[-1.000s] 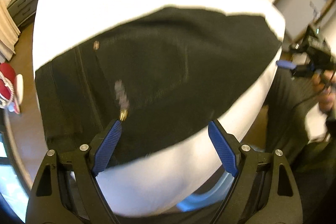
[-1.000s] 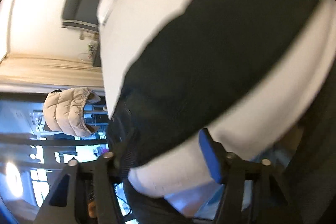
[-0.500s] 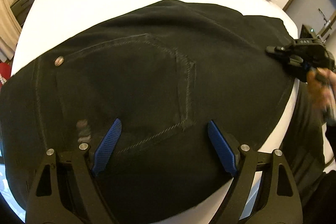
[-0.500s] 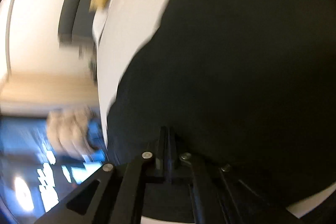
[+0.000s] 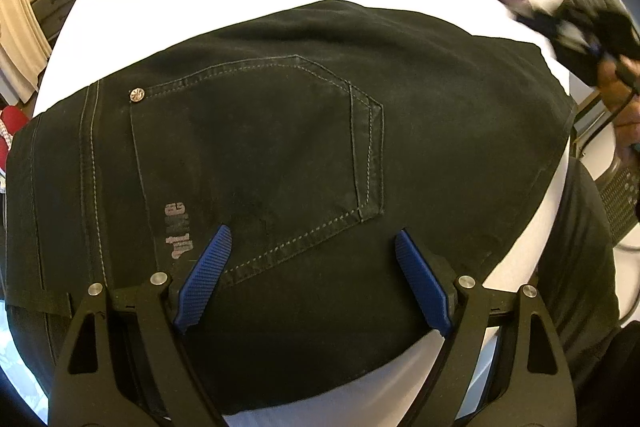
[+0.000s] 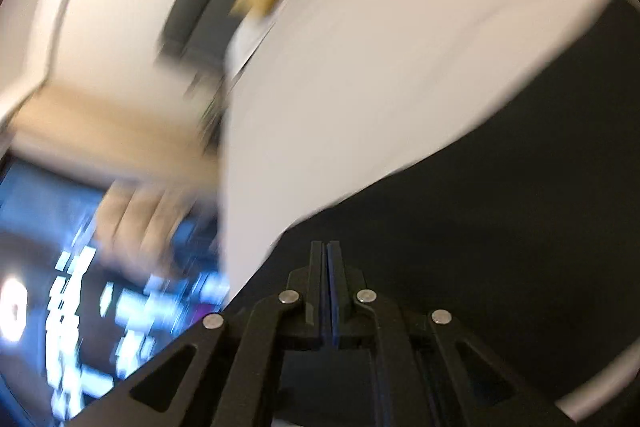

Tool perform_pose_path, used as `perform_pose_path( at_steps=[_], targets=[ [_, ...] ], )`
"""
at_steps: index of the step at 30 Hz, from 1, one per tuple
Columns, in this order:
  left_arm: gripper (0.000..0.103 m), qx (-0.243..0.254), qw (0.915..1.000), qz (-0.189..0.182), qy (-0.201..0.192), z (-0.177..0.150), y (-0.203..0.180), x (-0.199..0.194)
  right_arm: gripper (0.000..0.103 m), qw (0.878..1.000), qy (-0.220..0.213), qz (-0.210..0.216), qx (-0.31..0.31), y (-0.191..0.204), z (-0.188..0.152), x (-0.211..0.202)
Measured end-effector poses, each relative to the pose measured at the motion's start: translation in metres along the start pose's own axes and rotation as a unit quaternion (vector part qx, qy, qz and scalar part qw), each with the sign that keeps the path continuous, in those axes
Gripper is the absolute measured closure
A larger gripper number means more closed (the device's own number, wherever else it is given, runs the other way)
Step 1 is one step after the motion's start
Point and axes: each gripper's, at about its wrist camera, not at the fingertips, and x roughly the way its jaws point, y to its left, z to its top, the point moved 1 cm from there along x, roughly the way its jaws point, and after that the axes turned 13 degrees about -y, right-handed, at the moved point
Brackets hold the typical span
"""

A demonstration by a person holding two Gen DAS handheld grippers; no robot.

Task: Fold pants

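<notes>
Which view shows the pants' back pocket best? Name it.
Left wrist view: the back pocket lies sharp and fully outlined by its stitching on the black pants. The right wrist view is motion-blurred and shows only plain dark cloth, no pocket.

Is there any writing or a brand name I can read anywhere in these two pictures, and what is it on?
Faded grey print on the black pants, beside the back pocket: it lies sideways and is too worn to read.
Metal rivet at the pocket corner: embossed, too small to read.
Right wrist view: motion-blurred, with no readable text.
Nothing else shows lettering.
</notes>
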Motion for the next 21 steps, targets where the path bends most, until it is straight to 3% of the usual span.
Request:
perform_pose_path(
  at_steps=[2, 5, 7, 8, 10, 12, 14, 17, 20, 21],
  targets=[
    [0.019, -0.003, 1.0, 0.0, -0.001, -0.003, 0.0, -0.002, 0.096, 0.997, 0.068, 0.025, -0.009, 0.024, -0.026, 0.058],
    [0.019, -0.007, 0.9999, -0.001, -0.008, -0.007, 0.004, -0.006, 0.089, 0.987, 0.154, 0.042, 0.024, 0.025, -0.056, 0.128],
    [0.019, -0.006, 0.9999, 0.001, -0.008, -0.008, 0.004, -0.007, 0.093, 0.986, 0.161, 0.016, 0.031, 0.01, -0.063, 0.153],
    [0.019, -0.005, 1.0, 0.001, -0.008, -0.009, 0.004, -0.006, 0.101, 0.987, 0.159, 0.01, 0.038, -0.002, -0.06, 0.164],
    [0.019, -0.007, 0.9999, -0.002, -0.008, -0.01, 0.003, -0.006, 0.103, 0.984, 0.152, 0.033, 0.091, -0.027, -0.047, 0.169],
    [0.019, -0.007, 0.9999, -0.004, -0.009, -0.009, 0.004, -0.007, 0.103, 0.988, 0.103, 0.033, 0.113, -0.041, -0.028, 0.151],
    [0.019, -0.005, 0.9999, -0.004, -0.01, -0.01, 0.004, -0.008, 0.103, 0.993, 0.029, -0.003, 0.116, -0.069, -0.001, 0.114],
    [0.019, -0.001, 0.9999, -0.003, -0.01, -0.012, 0.005, -0.01, 0.103, 0.979, -0.058, -0.014, 0.194, -0.127, 0.031, 0.054],
    [0.019, 0.0, 0.9999, -0.001, -0.01, -0.013, 0.004, -0.008, 0.103, 0.973, -0.138, -0.071, 0.169, -0.162, 0.062, -0.013],
    [0.019, 0.001, 1.0, -0.001, -0.01, -0.014, 0.003, -0.008, 0.103, 0.97, -0.154, -0.073, 0.175, -0.174, 0.069, -0.031]
  ],
)
